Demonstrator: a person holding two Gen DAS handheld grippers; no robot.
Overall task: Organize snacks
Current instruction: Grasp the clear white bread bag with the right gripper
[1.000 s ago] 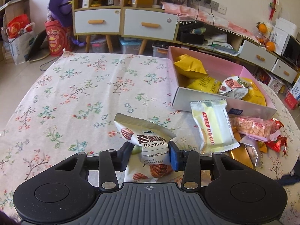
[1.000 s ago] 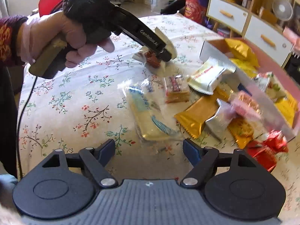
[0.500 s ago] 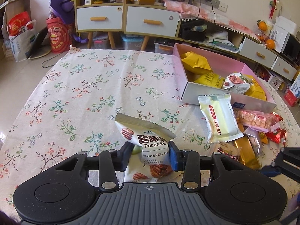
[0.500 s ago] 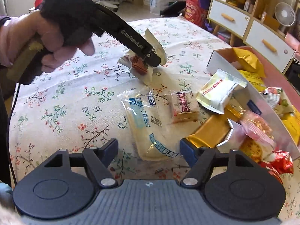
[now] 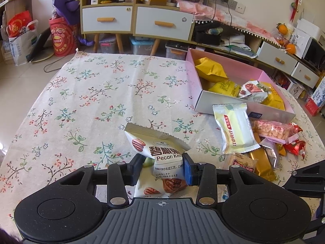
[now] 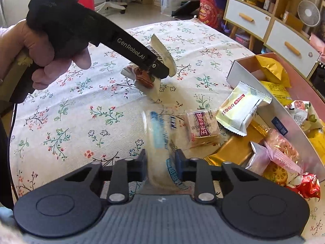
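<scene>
My left gripper [image 5: 162, 167] is shut on a white pecan kernel packet [image 5: 158, 152], held above the floral tablecloth; the right wrist view shows the same gripper [image 6: 160, 69] and packet [image 6: 146, 79] from the side. My right gripper [image 6: 160, 163] has its jaws closing on a clear wrapper with blue print [image 6: 162, 140], and the pads press its sides. A pink box [image 5: 270, 111] on the right holds yellow and other snack packs. Loose snacks lie before it: a pale yellow packet [image 5: 235, 128], a pink wafer pack [image 5: 272, 130], gold bars [image 6: 229, 154].
A person's hand [image 6: 40, 46] holds the left gripper's handle. A small beige-and-maroon packet [image 6: 203, 130] lies just right of the clear wrapper. Red foil sweets [image 6: 306, 185] sit at the pile's near edge. Cabinets with drawers [image 5: 138, 20] stand beyond the table [image 5: 81, 101].
My right gripper's jaws have come together around the clear blue-printed wrapper, which has folded up between them. The left gripper, still on the pecan packet, shifted slightly back from the pink box.
</scene>
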